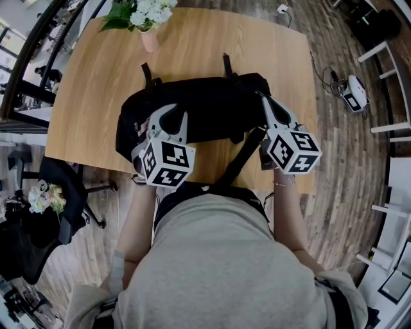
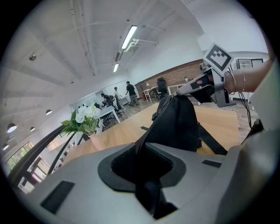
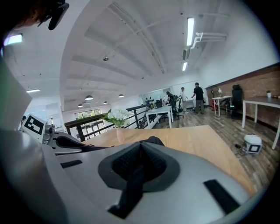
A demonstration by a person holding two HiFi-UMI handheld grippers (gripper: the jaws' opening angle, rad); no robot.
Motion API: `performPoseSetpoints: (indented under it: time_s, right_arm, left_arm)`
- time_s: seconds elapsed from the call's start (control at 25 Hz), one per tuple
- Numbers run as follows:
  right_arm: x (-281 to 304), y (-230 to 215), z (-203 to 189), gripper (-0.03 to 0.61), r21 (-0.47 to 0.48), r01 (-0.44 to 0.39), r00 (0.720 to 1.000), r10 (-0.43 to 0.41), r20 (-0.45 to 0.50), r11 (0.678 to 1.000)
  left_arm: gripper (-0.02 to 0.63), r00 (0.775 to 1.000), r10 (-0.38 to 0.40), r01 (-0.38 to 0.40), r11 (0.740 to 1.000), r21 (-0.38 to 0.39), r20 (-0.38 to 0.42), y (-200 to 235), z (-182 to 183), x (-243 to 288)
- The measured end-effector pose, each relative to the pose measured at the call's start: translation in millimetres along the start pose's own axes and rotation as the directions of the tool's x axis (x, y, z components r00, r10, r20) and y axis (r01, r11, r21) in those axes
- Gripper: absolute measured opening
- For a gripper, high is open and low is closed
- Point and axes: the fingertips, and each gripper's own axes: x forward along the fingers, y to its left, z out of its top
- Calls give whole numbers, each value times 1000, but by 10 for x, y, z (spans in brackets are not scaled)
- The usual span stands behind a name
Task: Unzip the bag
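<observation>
head view: bag (image 1: 212,106) lies across the near half of the table (image 1: 90,83). your left gripper (image 1: 164,119) is at its left end and your right gripper (image 1: 262,97) at its right end. a strap (image 1: 239,160) trails off the near edge.

left tongs: clamped on bag fabric beside the zip (image 2: 153,124). right tongs: all but together, pinching a thin black tab (image 3: 130,188), probably the zip pull (judgement only).

risks:
- the hold on the tab is narrow. tug at an angle to the zip line and it may slip out.
- if the left hold gives, the bag follows your right hand and the slider does not run.
- pull upward and the bag lifts rather than opens.
- flowers (image 1: 144,16) stand well apart at the far edge, so there is little danger there.

views compared: only the left gripper view shows the fabric drawn up into a ridge, with the right gripper's tip at its top. only the right gripper view shows the tab between the jaws, though its own body hides most of the bag. neither shows the strap over the edge, which only the head view shows.
</observation>
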Motion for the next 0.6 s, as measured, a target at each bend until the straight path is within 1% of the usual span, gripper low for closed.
performPoseSetpoints:
  time_s: [0.12,0.2,0.24,0.32,0.4,0.48,0.6]
  right_arm:
    - [-14,9,21,25,0,15,1000,-15,15,1000]
    - [-20,29,34,34,-1,7,1000,-7,18,1000]
    - [-23,44,47,34,-3,-1,1000,1,21,1000]
    - [-40,86,92,46,-14,-17,999,17,31,1000]
    - [-55,139,125,69,-31,-32,999,33,39,999]
    - [-59,206,144,89,-45,-52,998,54,40,998]
    - [-67,396,229,95,-70,-106,993,110,48,992]
  left_arm:
    - [85,1000,4,-4,1000,-27,12,18,-4,-35]
    - [148,1000,14,-12,998,-56,28,47,6,-66]
    - [167,999,18,-16,998,-66,35,61,17,-83]
    - [176,999,23,-19,996,-84,47,78,44,-115]
    - [179,998,23,-16,993,-119,60,96,66,-148]
    - [179,996,32,-15,983,-183,89,143,108,-197]
    - [179,985,68,-20,958,-285,160,259,217,-296]
